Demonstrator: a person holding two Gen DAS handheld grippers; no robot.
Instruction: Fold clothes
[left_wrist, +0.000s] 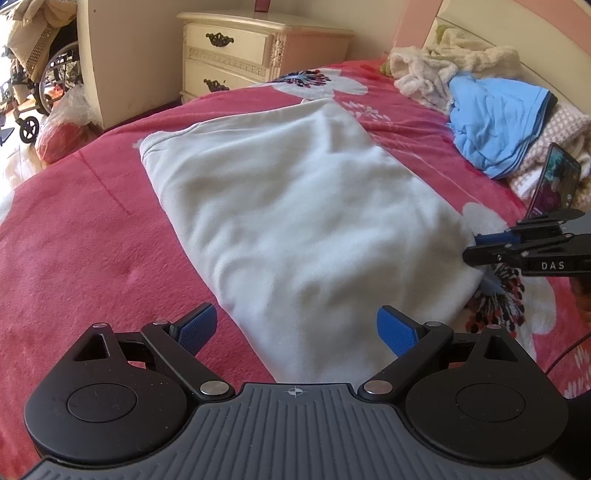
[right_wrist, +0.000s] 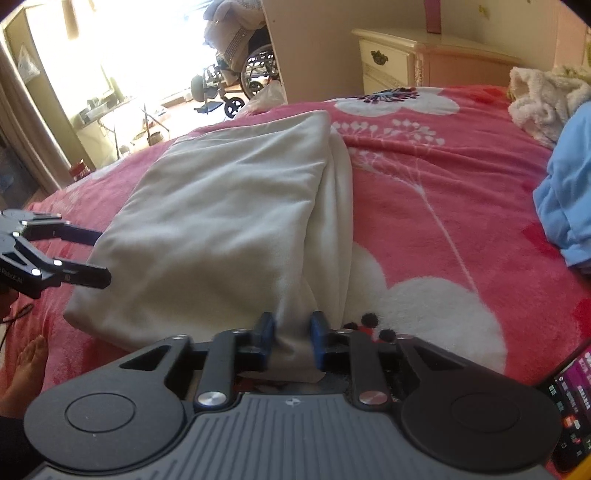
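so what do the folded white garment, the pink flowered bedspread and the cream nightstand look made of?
Folded white garment: soft matte fleece or brushed knit, going by its fuzzy surface and rounded creases. Pink flowered bedspread: plush pile fabric, with visible nap. Cream nightstand: probably painted wood with a satin sheen, carved trim and dark metal pulls.

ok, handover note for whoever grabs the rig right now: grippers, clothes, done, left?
Right gripper: shut on the near right corner of the white garment.
Left gripper: open, empty, hovering at the garment's near left edge, not gripping.
White garment: lying on the pink floral blanket, already folded lengthwise into a long strip, layered edges showing on its right side.
Blue garment and cream fleece: heaped unfolded at the head of the bed.
Left: probably grip the near left corner, fold the strip crosswise, then do the heap.
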